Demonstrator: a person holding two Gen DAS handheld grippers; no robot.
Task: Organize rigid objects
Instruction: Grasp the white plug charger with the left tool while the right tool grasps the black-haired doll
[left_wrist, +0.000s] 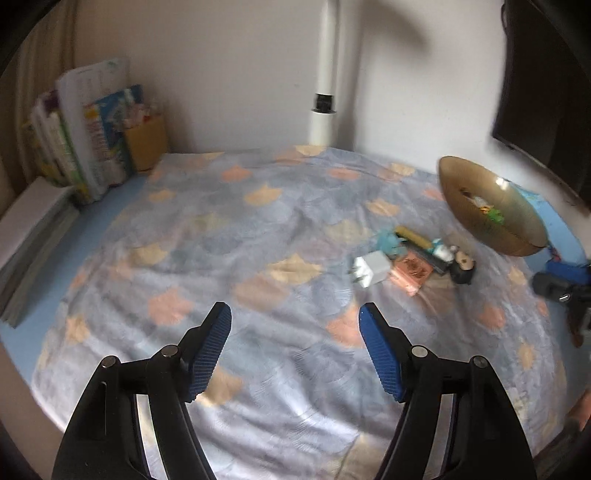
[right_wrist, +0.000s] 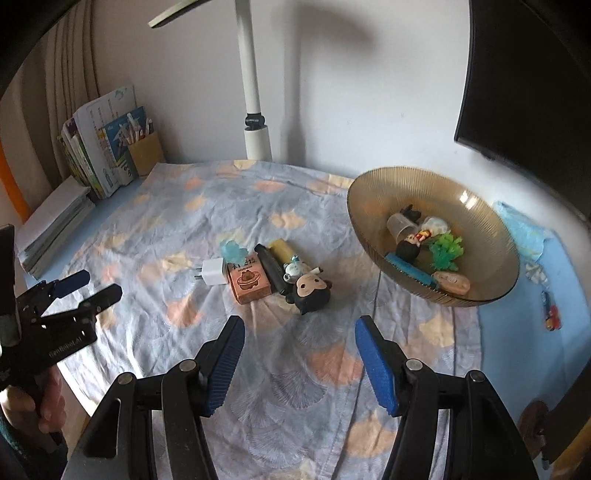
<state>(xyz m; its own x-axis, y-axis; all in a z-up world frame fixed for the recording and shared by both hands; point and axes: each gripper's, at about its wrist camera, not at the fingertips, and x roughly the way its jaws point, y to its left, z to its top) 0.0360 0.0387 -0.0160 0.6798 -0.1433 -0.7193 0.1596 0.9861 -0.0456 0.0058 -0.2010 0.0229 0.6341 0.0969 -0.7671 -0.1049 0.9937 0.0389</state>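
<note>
where blur spreads, bowl (left_wrist: 491, 206) contents indistinct

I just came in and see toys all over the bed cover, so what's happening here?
A person is tidying small objects into the amber glass bowl, holding a hand-held gripper in each hand. Both the left hand-held gripper and the right hand-held gripper are open and empty, hovering over the patterned cloth. A few toys already lie in the bowl. A white charger, a pink box, a doll figure and other bits lie clustered on the cloth.
</note>
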